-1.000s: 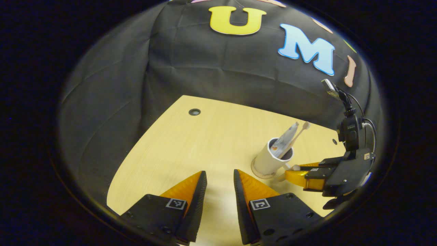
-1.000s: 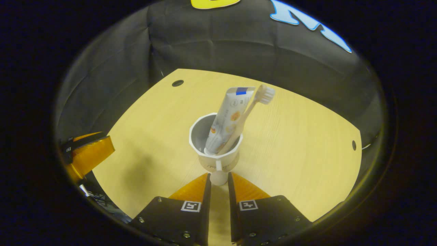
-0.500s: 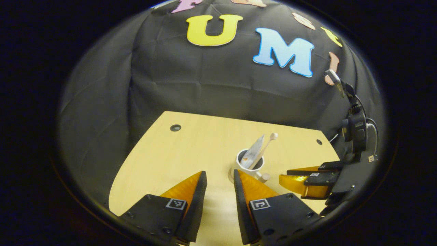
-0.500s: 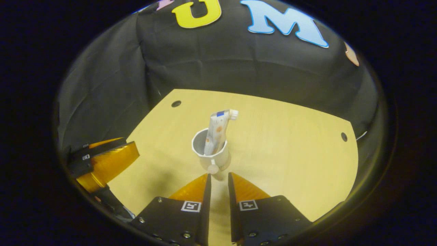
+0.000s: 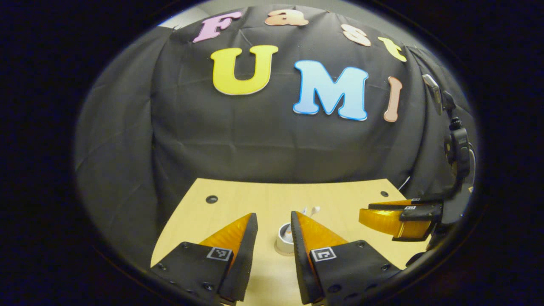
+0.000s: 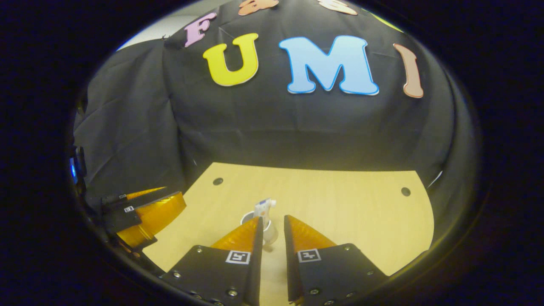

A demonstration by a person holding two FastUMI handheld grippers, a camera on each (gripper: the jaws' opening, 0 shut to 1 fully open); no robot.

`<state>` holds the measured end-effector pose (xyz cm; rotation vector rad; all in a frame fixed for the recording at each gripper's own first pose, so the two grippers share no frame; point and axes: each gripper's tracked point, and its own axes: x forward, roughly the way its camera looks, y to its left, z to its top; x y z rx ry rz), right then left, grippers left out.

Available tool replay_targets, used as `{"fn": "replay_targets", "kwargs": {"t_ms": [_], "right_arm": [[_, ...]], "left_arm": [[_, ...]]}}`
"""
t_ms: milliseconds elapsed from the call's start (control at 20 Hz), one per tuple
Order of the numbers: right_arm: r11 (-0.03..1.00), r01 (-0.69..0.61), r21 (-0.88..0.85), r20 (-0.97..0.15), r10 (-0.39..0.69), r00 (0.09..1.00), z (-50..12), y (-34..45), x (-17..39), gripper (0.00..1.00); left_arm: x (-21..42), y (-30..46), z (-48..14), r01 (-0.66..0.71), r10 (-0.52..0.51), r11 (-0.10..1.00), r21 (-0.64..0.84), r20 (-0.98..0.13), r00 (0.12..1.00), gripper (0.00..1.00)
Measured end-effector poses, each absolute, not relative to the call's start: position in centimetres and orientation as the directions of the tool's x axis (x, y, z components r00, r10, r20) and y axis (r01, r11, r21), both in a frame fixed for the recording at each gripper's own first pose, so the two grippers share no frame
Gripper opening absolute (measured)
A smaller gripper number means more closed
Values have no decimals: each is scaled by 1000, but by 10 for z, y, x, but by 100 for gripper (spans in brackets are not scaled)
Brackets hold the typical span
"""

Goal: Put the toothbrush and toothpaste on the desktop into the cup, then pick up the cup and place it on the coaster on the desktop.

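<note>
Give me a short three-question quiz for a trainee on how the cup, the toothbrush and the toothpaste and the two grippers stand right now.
1. True or false: the white cup lies tipped over on the light wooden desktop.
2. What stands inside the cup? A. nothing; B. the toothpaste tube and the toothbrush; C. a spoon.
3. Fill in: neither the left gripper nor the right gripper is ______ the cup.

Key:
1. False. It stands upright on the desktop.
2. B. Both stick up out of the cup.
3. Holding. Both grippers are back from the cup, their fingers apart with nothing between them. The round brown coaster shows under the cup's base.
</note>
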<state>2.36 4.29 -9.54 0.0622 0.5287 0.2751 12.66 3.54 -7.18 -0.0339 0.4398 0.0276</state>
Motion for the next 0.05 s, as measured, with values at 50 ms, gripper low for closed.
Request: {"fn": "replay_targets", "kwargs": {"t_ms": [50], "right_arm": [[963,-237,131,-452,271,850,-81,41,25,25]], "left_arm": [[130,33,-55,-24,13,999,-22,-394,919,53]]}}
